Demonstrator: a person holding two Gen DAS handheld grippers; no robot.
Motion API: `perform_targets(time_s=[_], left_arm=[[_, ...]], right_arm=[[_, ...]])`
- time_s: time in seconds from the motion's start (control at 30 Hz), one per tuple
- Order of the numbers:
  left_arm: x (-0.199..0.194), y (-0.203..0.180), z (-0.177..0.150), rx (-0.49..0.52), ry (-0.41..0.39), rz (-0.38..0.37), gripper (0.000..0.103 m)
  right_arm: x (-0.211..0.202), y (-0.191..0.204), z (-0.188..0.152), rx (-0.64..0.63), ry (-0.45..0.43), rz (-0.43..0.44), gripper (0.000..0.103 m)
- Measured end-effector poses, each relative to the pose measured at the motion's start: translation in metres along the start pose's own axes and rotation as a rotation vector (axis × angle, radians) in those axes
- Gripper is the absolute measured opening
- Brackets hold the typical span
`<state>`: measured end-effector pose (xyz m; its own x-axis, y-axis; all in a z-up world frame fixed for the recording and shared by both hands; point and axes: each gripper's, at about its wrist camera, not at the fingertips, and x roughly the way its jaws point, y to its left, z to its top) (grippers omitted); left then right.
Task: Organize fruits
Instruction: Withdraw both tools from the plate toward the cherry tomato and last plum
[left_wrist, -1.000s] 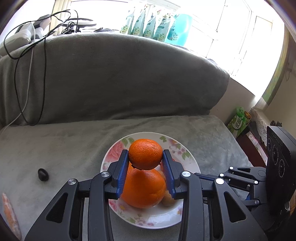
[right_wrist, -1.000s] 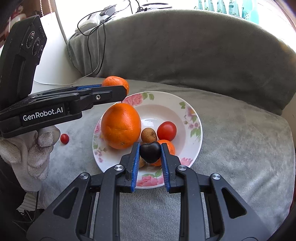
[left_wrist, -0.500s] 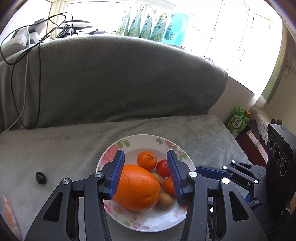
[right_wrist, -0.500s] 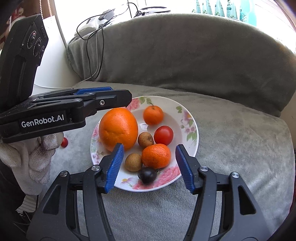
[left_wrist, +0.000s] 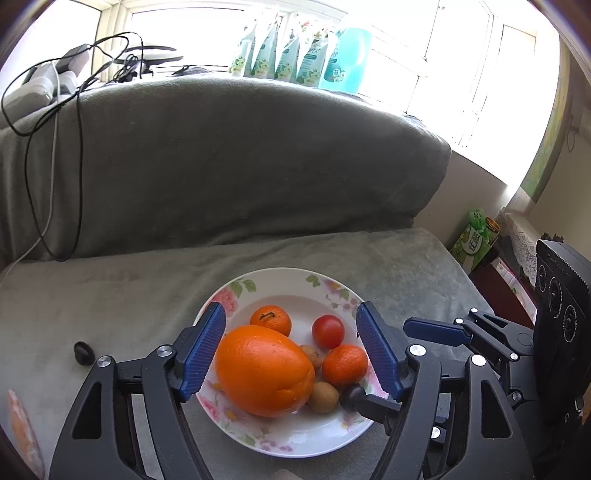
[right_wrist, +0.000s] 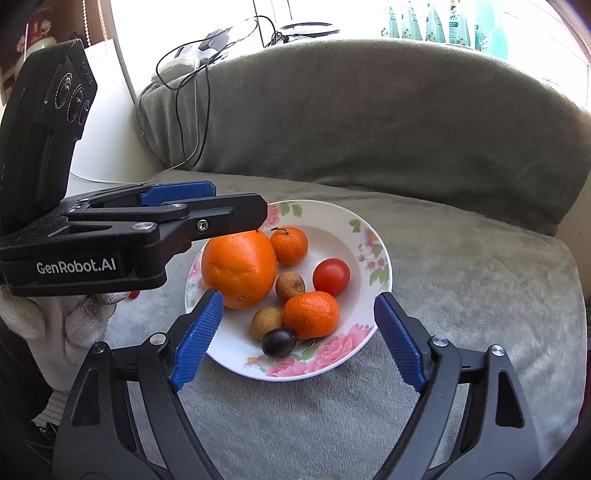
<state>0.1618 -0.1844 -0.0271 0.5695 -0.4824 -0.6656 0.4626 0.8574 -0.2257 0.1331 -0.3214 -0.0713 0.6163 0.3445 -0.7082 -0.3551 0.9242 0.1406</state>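
A floral plate (right_wrist: 334, 218) on the grey sofa seat holds a large orange (right_wrist: 239, 269), two mandarins (right_wrist: 289, 245) (right_wrist: 311, 315), a red tomato (right_wrist: 331, 277), two brown longans (right_wrist: 290, 286) and a dark grape (right_wrist: 279, 342) at its near rim. My right gripper (right_wrist: 299, 297) hovers over the plate's near side, jaws opening, with nothing pressed between the pads. My left gripper (left_wrist: 289, 310) hangs just above the large orange (left_wrist: 264, 369), jaws opening, and grips nothing. In the right wrist view the left gripper (right_wrist: 236, 203) reaches in from the left.
Another dark grape (left_wrist: 83, 352) lies on the seat left of the plate (left_wrist: 295, 291). A small red fruit (right_wrist: 133, 294) peeks out beside a white-gloved hand (right_wrist: 55, 325). Black cables (left_wrist: 75, 155) hang over the backrest. A green carton (left_wrist: 474, 243) stands off the seat's right edge.
The left gripper let go of the small mandarin, which now rests at the back of the plate. The right gripper released the dark grape onto the near rim. Both jaws spread wide.
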Motion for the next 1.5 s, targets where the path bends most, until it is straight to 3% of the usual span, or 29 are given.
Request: perform_targets(time_s=[0.07,0.47,1.5], left_arm=[[-0.001,0.0,0.0,-0.004,0.005,0.003,0.08],[-0.01,-0.001,0.0,-0.012,0.003,0.02,0.081],[-0.066,0.003,-0.015,-0.029,-0.086,0.06,0.081]], right_arm=[[-0.001,0.0,0.0,0.001,0.0,-0.003,0.091],[-0.005,0.004,0.0,0.007,0.001,-0.009,0.097],[-0.031,0.02,0.006,0.027,-0.045,-0.046,0.098]])
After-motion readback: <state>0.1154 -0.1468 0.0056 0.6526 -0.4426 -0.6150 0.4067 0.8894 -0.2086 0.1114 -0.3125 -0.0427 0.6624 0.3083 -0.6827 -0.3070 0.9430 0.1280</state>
